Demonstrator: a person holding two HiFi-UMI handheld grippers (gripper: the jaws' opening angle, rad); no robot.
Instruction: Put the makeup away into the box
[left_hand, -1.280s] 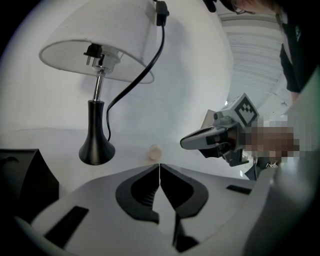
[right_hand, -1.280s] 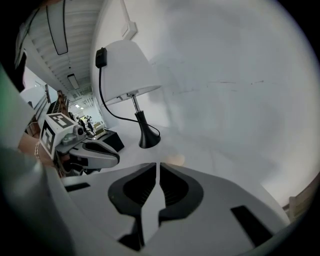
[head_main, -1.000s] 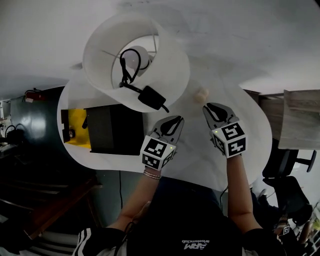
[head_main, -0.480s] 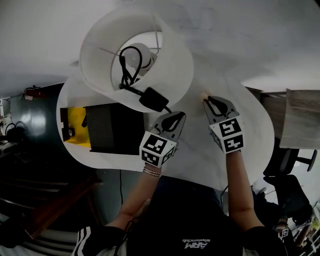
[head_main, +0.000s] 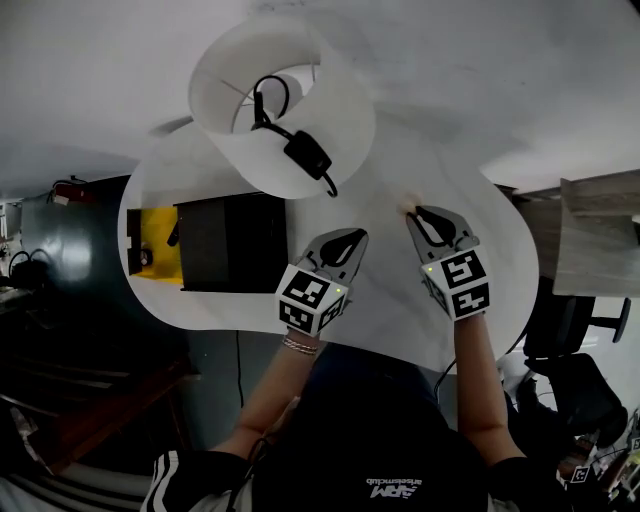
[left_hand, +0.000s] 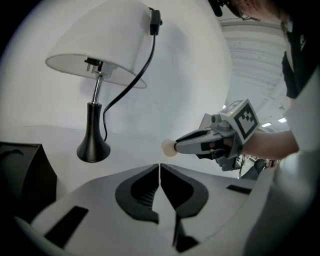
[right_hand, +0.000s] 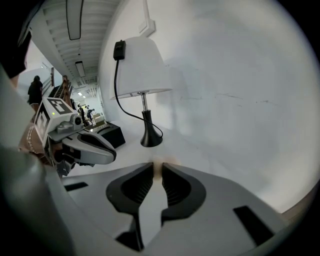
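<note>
Left gripper view: right gripper (left_hand: 176, 147) pinches a small beige makeup puff (left_hand: 168, 148) at its very tips over the white table (head_main: 390, 295); left gripper (left_hand: 159, 167) closed, empty; black box (head_main: 232, 240) well to the left, so the puff is probably best carried level under steady grip and released low inside.

Beige makeup sponge (left_hand: 168, 147) pinched in right hand-held gripper (head_main: 413, 212), jaws just opened wider; black box (head_main: 228, 255) far left.
</note>
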